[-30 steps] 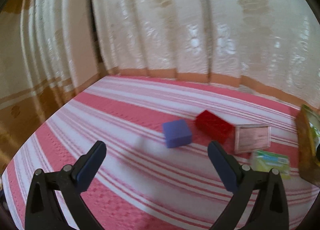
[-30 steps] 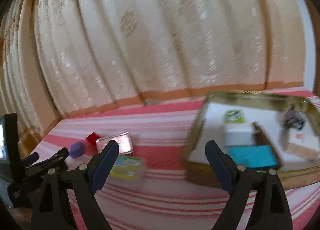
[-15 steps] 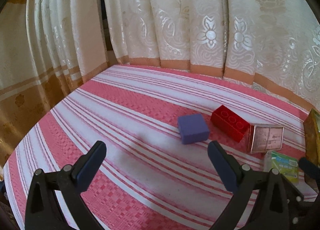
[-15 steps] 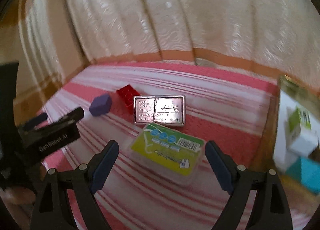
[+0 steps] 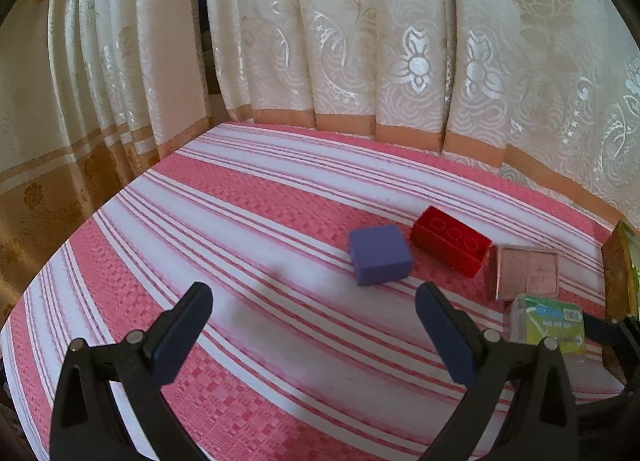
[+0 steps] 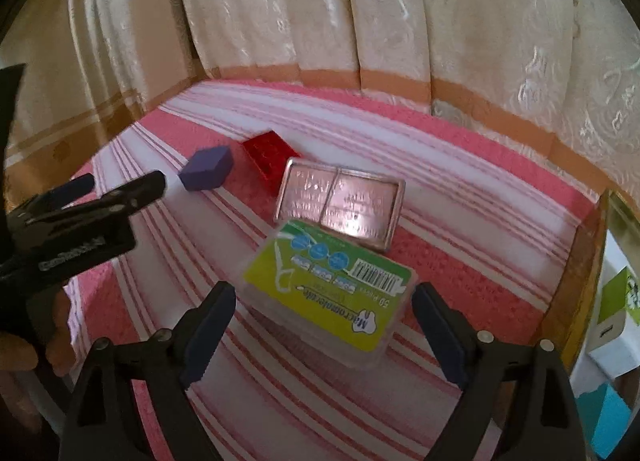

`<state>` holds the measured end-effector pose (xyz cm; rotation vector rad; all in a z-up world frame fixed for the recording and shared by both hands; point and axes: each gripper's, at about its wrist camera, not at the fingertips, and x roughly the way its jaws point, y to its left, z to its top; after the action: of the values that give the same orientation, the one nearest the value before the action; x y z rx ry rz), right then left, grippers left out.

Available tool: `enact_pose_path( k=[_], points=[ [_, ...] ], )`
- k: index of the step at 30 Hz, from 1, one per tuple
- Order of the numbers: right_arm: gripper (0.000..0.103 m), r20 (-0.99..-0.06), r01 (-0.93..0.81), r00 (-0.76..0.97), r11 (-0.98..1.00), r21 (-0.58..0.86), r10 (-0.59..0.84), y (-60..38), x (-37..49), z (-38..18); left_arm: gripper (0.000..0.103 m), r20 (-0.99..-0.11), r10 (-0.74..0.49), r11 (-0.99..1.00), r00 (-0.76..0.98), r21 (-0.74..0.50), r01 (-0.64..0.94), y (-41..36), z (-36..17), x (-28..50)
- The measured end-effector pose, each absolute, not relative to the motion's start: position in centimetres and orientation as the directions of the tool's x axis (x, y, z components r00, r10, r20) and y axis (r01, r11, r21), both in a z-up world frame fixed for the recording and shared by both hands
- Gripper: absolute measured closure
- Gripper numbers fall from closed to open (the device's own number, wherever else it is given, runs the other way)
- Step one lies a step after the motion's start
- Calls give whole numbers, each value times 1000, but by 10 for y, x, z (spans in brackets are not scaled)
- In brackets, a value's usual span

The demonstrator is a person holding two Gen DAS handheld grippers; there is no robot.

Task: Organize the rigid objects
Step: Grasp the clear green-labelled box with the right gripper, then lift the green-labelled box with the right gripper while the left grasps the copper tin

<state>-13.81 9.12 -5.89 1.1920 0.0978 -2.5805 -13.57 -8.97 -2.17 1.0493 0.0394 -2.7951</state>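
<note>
- Pink-and-white striped cloth [image 5: 248,221] covers the bench, with cream floral curtains [image 5: 360,41] hanging right behind it
- Your right gripper [image 6: 324,325] is tilted down over the clear plastic box with the green label [image 6: 328,281]; the jaws are opening, spread wide on either side of the box's near end, and the pads aren't pressing on it as far as I can see
- That box lies flat on the cloth, and its far edge is touching or slightly overlapping the shiny pinkish metal tin [image 6: 340,205], can't tell which
- Behind the tin there's the red brick [image 6: 268,153], just beside it and maybe touching, and the purple block [image 6: 208,167] sits a little further left, apart from the brick
- Your left gripper [image 5: 312,325] hangs over a bare bit of cloth with its jaws released wide and nothing between them; the purple block [image 5: 378,255] is just ahead of it
- From the right wrist view you can see the left gripper [image 6: 120,191] coming in from the left edge, tips near the purple block but not on it, with your hand [image 6: 36,345] wrapped around the handle
- Over on the far right is the gold-rimmed tray [image 6: 580,269]; a white and green carton [image 6: 612,325] lies in it, plus something teal [image 6: 612,421] at the bottom corner that's mostly cut off
</note>
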Motion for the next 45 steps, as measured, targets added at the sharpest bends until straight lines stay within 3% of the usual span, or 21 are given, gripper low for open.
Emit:
enact_pose_path(
  k=[19, 27, 30, 39, 42, 45],
  points=[
    [16, -712, 244, -664, -966, 82, -228, 95, -118, -50, 0, -668, -94, -991, -738, -4, 130, -90, -26, -137],
    [16, -550, 85, -824, -989, 119, -137, 134, -86, -10, 0, -644, 52, -998, -763, -63, -15, -68, -25, -134],
    [16, -496, -13, -867, -995, 96, -37, 148, -80, 3, 0, -655, 116, -993, -747, -98, -68, -56, -28, -137],
    [16, -445, -161, -889, -984, 76, 111, 180, -71, 14, 1, -661, 147, -987, -736, -45, -157, 9, -29, -152],
    [16, -432, -174, -892, -983, 54, 134, 183, -68, 16, 9, -692, 166, -983, -703, -58, -175, 28, -35, -165],
    [16, -430, -181, -892, -982, 59, 138, 187, -68, 19, 11, -725, 184, -980, -663, -84, -179, 41, -42, -177]
  ],
)
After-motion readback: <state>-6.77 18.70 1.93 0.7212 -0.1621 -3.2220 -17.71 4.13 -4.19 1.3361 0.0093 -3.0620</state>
